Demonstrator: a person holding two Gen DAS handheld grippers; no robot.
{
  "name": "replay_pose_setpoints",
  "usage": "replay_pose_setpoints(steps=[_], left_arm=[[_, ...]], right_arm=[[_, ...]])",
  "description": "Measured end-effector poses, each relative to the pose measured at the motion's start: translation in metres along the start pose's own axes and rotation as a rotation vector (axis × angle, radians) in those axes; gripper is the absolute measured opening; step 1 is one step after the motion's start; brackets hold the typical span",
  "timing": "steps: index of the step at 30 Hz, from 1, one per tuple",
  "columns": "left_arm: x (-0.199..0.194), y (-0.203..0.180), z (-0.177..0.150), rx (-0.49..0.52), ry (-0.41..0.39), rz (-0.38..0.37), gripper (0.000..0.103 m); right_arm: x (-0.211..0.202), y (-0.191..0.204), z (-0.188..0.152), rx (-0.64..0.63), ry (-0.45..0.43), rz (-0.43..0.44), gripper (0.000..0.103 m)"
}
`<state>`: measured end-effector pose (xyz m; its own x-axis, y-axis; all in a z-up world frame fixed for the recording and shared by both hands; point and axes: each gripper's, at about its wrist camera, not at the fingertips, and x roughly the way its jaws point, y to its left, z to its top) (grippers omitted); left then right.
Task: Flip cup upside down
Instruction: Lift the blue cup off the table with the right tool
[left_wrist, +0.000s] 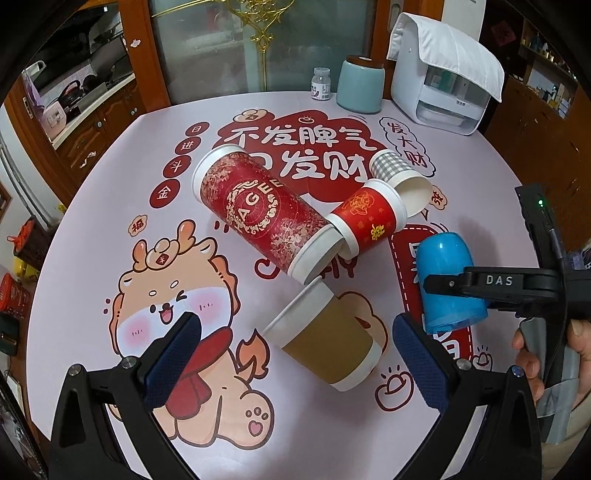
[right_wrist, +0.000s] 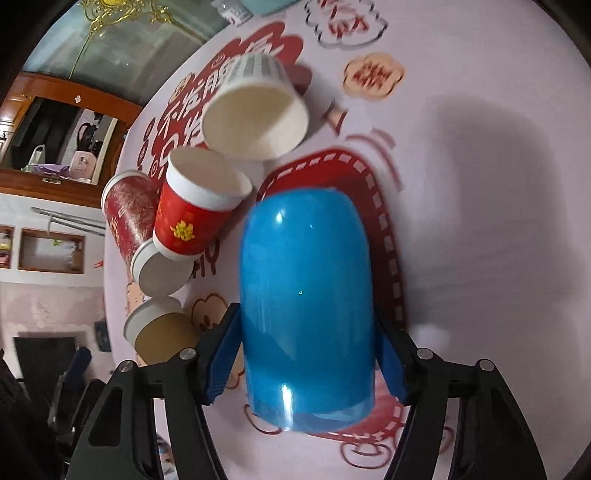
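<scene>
Writing shows in several places: the black arm of the right gripper (left_wrist: 450, 284) carries the letters "DAS" in the left wrist view, and the tall red cup (left_wrist: 258, 210) lying on its side in the middle of the table bears a gold ring emblem with the letters "AGE" readable across it. The round table (left_wrist: 92, 229) is covered in a pale pink print with a cartoon dragon and large red Chinese characters, among them "不发脾气" and "发财" at the far middle and "发大财" in a bubble to the far right. The right gripper (right_wrist: 306, 354) is pinching the blue cup (right_wrist: 306, 302) by its sides, one blue pad pressed on each flank, the rounded closed end pointing away from the camera and the open rim toward it; it sits at the right of the table, above a red dashed-border patch. The left gripper (left_wrist: 295, 354) is spread wide, holding nothing, and hovers over the brown cup (left_wrist: 328, 343) lying on its side at the near middle. Just beyond, a small red cup (left_wrist: 369, 218) with gold motifs leans against the tall one, with a grey checked cup (left_wrist: 400, 177) tipped over beside it. At the far edge stand a pale blue jar (left_wrist: 360, 86), a small labelled bottle (left_wrist: 320, 84) and a white appliance (left_wrist: 439, 92) draped with a white cloth (left_wrist: 450, 48).
</scene>
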<state>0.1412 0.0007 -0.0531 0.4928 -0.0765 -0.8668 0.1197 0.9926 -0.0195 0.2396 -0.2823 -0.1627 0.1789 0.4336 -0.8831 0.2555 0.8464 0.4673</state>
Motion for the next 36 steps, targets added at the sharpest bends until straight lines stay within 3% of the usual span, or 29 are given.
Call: replay_pose_setpoints(steps=[6, 14, 21, 29, 36], left_arm=[[-0.011, 0.008, -0.003, -0.002, -0.019, 0.008, 0.102], [-0.029, 0.018, -0.023, -0.019, -0.02, -0.027, 0.102], [-0.026, 0.021, -0.059, -0.033, 0.037, -0.075, 0.102], [-0.018, 0.022, -0.084, -0.037, 0.082, -0.085, 0.101], [-0.022, 0.017, -0.087, -0.028, 0.077, -0.093, 0.101]], right_arm=[[0.003, 0.022, -0.015, -0.03, -0.025, -0.066, 0.065], [-0.018, 0.054, -0.074, -0.05, -0.025, 0.006, 0.065], [-0.002, 0.057, -0.13, -0.016, -0.008, 0.02, 0.065], [0.028, 0.073, -0.153, -0.025, 0.002, 0.02, 0.065], [0.027, 0.064, -0.161, -0.025, 0.014, 0.039, 0.066]])
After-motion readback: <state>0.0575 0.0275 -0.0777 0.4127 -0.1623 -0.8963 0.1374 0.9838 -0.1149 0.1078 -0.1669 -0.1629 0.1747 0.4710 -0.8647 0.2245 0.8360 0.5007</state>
